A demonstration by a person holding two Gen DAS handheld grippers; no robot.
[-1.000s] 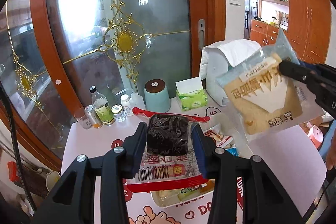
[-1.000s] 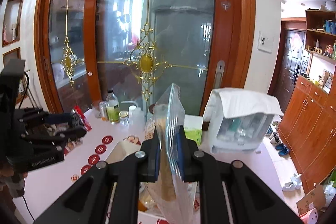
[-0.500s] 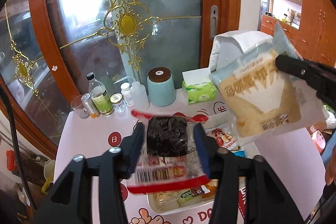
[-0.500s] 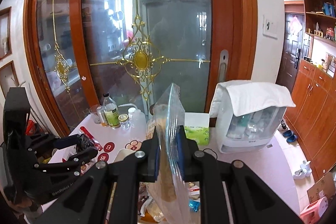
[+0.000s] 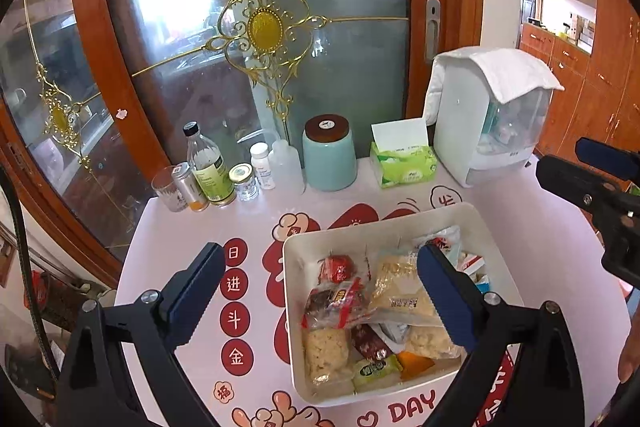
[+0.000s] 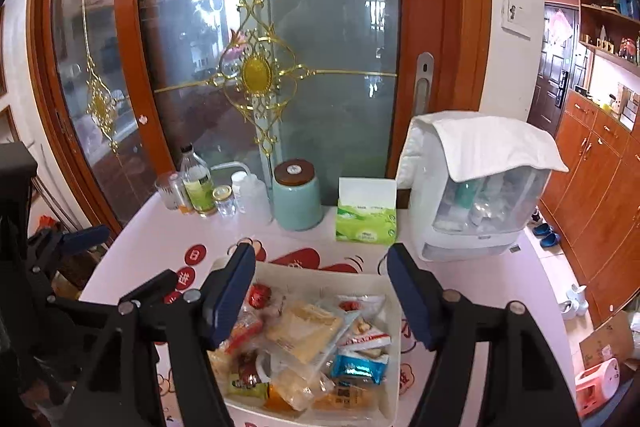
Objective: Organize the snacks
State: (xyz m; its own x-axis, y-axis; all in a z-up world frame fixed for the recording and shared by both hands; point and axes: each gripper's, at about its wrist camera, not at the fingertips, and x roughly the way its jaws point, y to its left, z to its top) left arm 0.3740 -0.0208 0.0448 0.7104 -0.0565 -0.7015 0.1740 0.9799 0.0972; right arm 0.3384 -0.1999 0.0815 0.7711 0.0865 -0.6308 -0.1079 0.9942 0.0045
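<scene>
Both empty and wide open above white tray (image 5: pixel 292 311) of snacks (image 6: pixel 308 325): left gripper (image 5: pixel 320 291), right gripper (image 6: pixel 322 297)

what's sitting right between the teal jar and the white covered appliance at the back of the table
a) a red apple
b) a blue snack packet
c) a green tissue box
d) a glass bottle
c: the green tissue box, with a white sheet sticking up, stands between the teal jar and the white covered appliance; the left wrist view shows the same order.
</scene>
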